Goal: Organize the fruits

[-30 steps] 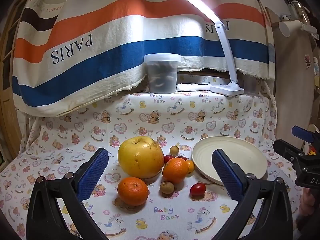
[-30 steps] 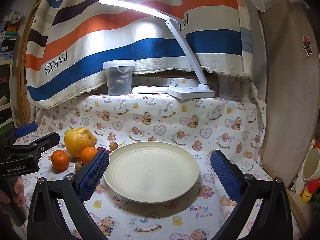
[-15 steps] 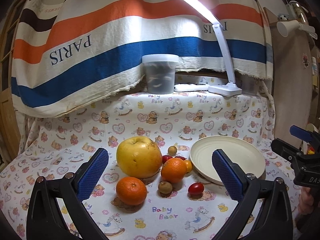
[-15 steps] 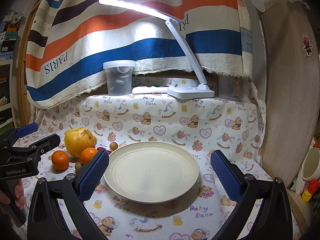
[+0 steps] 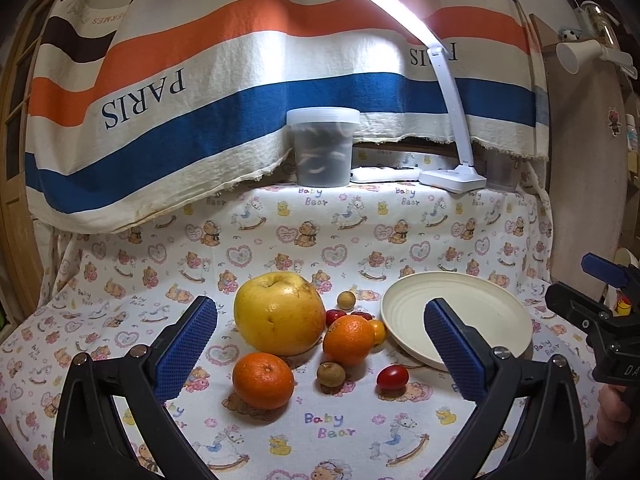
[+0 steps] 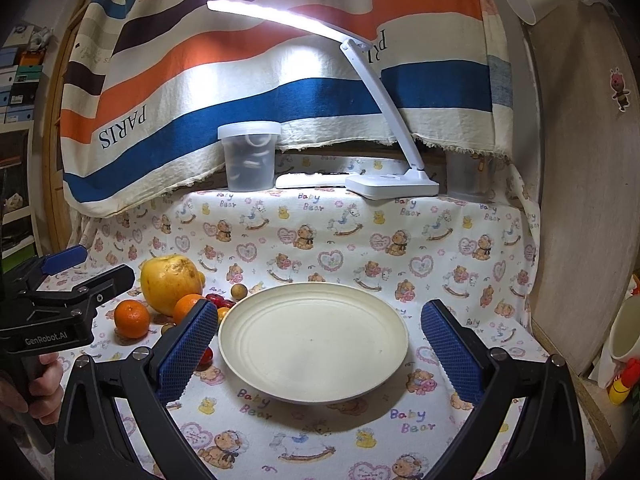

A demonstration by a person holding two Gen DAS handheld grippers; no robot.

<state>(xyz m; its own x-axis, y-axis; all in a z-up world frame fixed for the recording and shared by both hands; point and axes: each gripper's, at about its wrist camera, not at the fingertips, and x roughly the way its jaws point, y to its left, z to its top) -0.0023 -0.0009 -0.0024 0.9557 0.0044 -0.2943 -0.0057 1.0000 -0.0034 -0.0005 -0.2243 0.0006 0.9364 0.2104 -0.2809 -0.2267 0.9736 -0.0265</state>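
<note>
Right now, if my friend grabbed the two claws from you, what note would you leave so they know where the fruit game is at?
Left claw: open, holding nothing, aimed at the fruit pile.
Right claw: open, holding nothing, aimed at the plate.
Fruit: all on the cloth left of the plate. Big yellow fruit at the back, one orange beside it, another orange in front, a cherry tomato nearest the plate, plus small brown and red ones.
Done: nothing; the plate has no fruit.
Left: probably moving the fruit onto the plate.
</note>
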